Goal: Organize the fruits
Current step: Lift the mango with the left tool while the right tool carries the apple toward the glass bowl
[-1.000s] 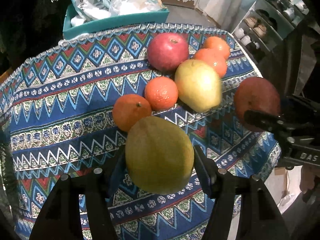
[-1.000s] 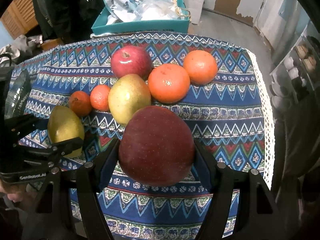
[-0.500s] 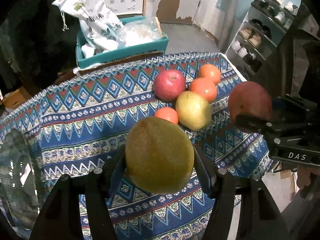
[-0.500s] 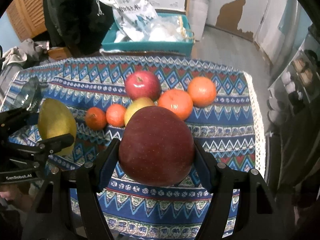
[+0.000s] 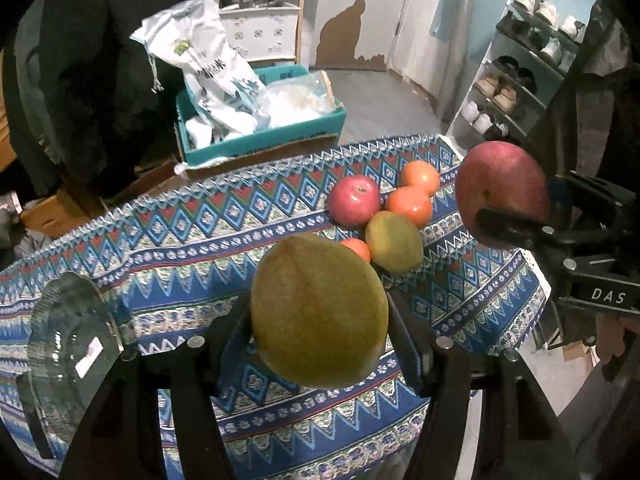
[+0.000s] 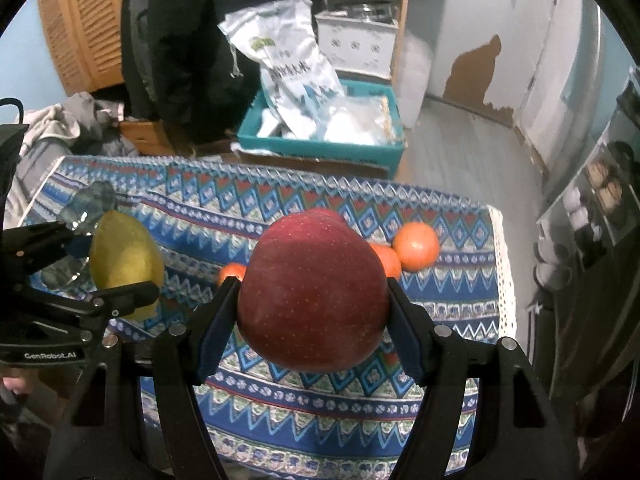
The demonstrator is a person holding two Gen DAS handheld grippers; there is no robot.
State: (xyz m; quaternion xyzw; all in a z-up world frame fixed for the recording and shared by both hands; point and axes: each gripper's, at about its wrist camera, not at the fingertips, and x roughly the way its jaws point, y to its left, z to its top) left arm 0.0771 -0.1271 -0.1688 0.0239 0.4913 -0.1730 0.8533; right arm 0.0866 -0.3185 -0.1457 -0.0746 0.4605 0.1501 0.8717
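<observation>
Above the patterned counter (image 5: 168, 240), the left gripper (image 5: 320, 316) has its jaws clamped on a green pear (image 5: 318, 310); the right gripper (image 6: 314, 300) grips a red apple (image 6: 312, 292).

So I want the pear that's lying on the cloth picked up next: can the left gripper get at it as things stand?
Probably not yet. The left gripper is shut on another pear, so its jaws are full. The pear on the cloth also sits hemmed in by an apple and oranges.

green pear (image 5: 320, 312), red apple (image 6: 314, 294) aloft, clamped.
</observation>
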